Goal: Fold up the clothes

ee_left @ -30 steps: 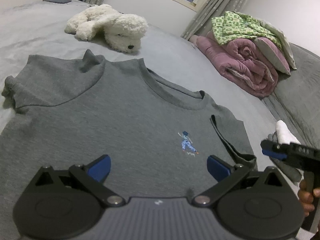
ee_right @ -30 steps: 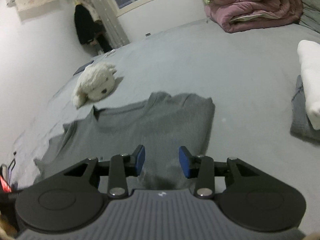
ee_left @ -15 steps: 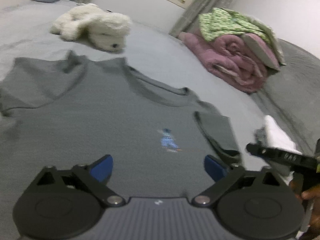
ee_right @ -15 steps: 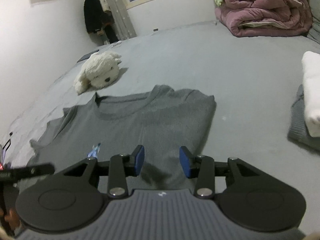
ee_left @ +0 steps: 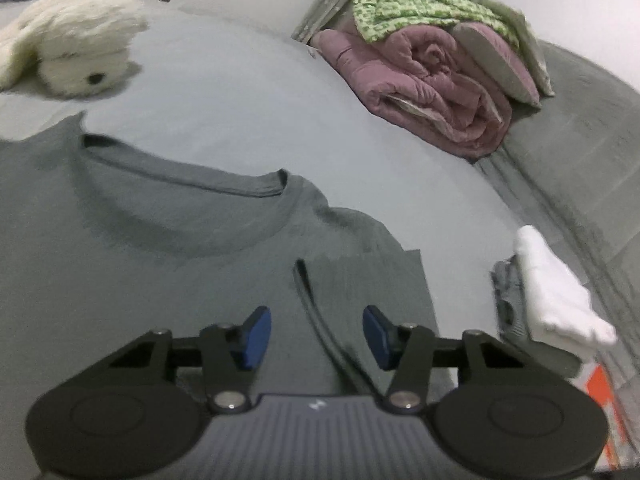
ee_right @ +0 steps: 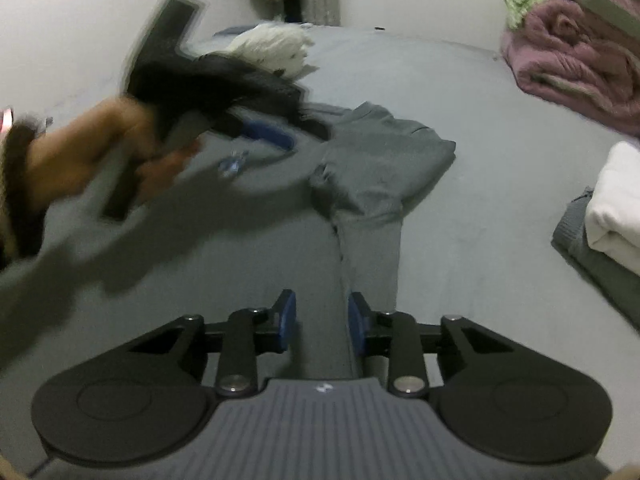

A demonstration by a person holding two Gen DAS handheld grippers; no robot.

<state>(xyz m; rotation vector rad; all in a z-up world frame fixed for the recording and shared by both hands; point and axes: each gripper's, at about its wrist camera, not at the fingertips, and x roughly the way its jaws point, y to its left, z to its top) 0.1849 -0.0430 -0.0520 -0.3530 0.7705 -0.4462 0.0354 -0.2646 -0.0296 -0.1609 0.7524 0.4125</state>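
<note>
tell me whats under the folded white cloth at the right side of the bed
The folded white cloth lies on a folded grey garment, whose edge shows beneath it. Anything between or under them is covered.

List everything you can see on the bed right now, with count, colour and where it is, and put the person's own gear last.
Grey T-shirt: one, grey, spread on the bed nearest the grippers, one sleeve folded in.
Plush toy: one, white, beyond the collar.
Rolled quilt: one, pink, far right.
Green patterned cloth: one, atop the quilt.
Folded clothes: white on grey, right of the shirt.
Bed sheet: grey, underneath everything.
Left gripper: open, above the folded sleeve.
Right gripper: open, over the shirt.
Hand: blurred, holding the left gripper.
</note>
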